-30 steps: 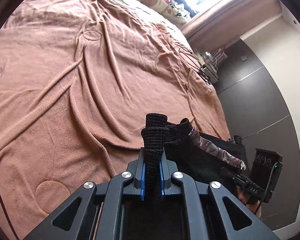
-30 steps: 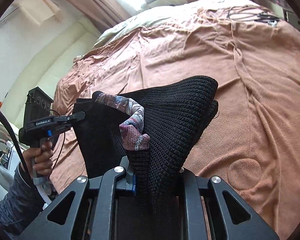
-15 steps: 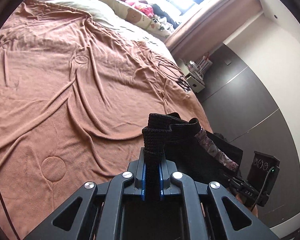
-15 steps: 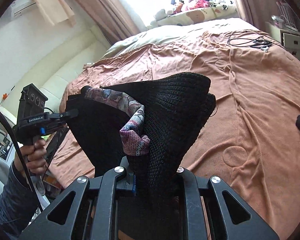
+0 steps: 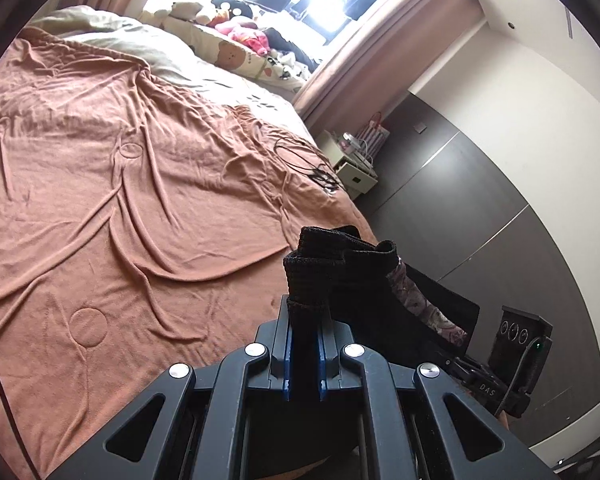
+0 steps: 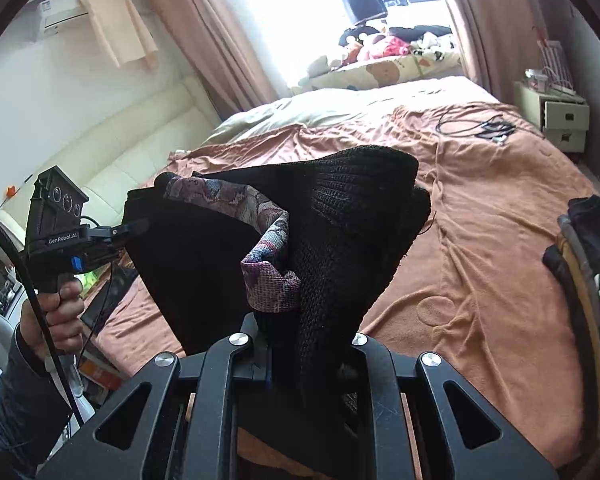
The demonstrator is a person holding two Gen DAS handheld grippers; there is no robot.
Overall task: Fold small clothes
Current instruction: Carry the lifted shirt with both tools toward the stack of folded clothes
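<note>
A black knit garment (image 6: 352,232) with a patterned purple-pink band (image 6: 268,240) hangs in the air between both grippers, above the near edge of the bed. My left gripper (image 5: 305,320) is shut on one black ribbed corner (image 5: 316,268). My right gripper (image 6: 284,344) is shut on the other end, by the patterned band. The left gripper also shows at the left of the right wrist view (image 6: 136,226), and the right one at the lower right of the left wrist view (image 5: 460,362). The garment's lower part is hidden behind the gripper bodies.
A wide bed with a rumpled brown blanket (image 5: 120,208) lies under and beyond the garment. Black cables (image 5: 320,176) lie near its far right edge. Pillows and plush toys (image 6: 384,52) sit by the window. A white nightstand (image 6: 556,116) and dark wardrobe doors (image 5: 460,208) stand at the right.
Both grippers have risen and tilted up with the garment held between them. More of the window, pillows and walls shows now. Both grips are unchanged.
</note>
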